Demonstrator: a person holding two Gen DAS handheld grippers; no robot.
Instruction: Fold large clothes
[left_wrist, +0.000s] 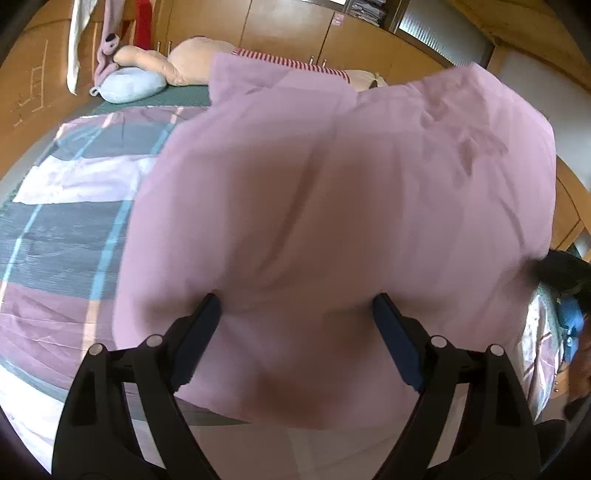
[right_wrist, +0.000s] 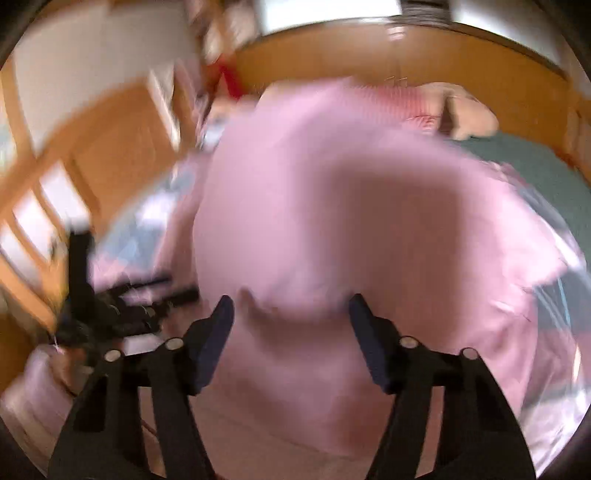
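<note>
Pink garment (left_wrist: 332, 221) spread over patchwork bedspread (left_wrist: 66, 229) on bed, near edge draped past mattress toward floor. Left gripper (left_wrist: 297, 306) above garment, fingers (left_wrist: 201, 332) wide apart, nothing between them. Right gripper (right_wrist: 291, 306) likewise over pink cloth, fingers (right_wrist: 218, 332) spread wide; view motion-blurred. Plush toy (left_wrist: 192, 62) and pale blue cushion (left_wrist: 129, 86) at bed's far end.
</note>
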